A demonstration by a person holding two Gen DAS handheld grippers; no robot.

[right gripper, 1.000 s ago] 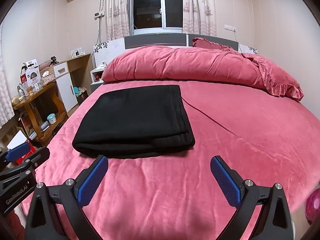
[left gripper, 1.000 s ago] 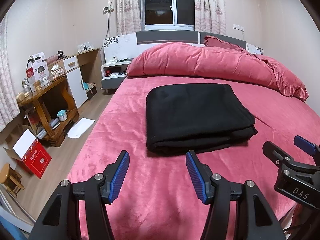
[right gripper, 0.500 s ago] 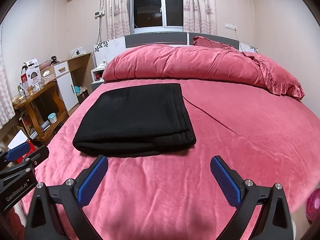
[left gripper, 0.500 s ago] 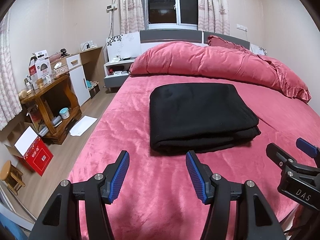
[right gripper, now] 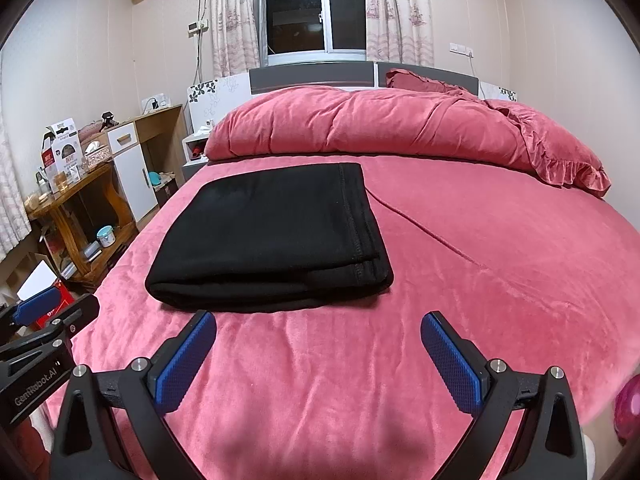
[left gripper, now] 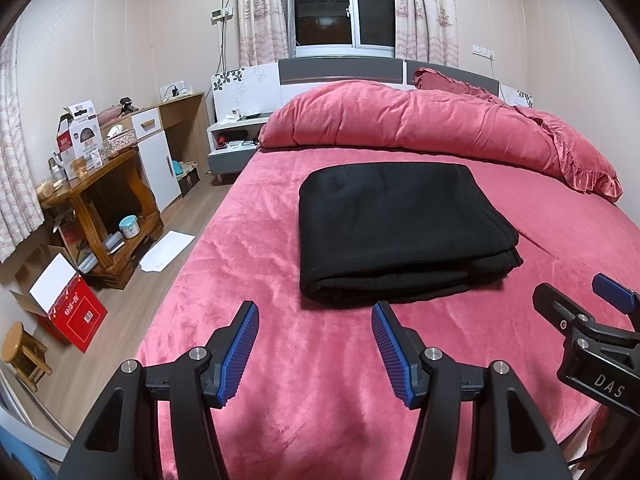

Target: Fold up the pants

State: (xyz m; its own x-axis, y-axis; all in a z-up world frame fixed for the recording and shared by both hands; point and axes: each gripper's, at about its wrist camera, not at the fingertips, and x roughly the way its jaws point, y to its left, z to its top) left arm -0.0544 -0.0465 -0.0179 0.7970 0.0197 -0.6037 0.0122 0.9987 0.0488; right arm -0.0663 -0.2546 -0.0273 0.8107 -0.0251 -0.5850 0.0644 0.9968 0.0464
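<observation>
Lying folded just beyond both spread, empty claws: pants (left gripper: pixel 400 232), long axis near-far; left gripper (left gripper: pixel 316 344) faces near edge squarely, right gripper (right gripper: pixel 318 360) off its right corner.

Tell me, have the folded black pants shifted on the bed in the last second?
No. The black pants keep their place beside the long crease in the pink bedspread; only the cameras drifted slightly.

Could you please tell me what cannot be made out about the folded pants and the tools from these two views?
- Black pants: underside and inner layers hidden by the top fold, both views; waistband and legs indistinguishable.
- Right tool: its handle is cut off by the bottom edge, right wrist view.
- Left tool: likewise, left wrist view; both stand open and empty.
- Bed: its foot is hidden behind the tools.
</observation>
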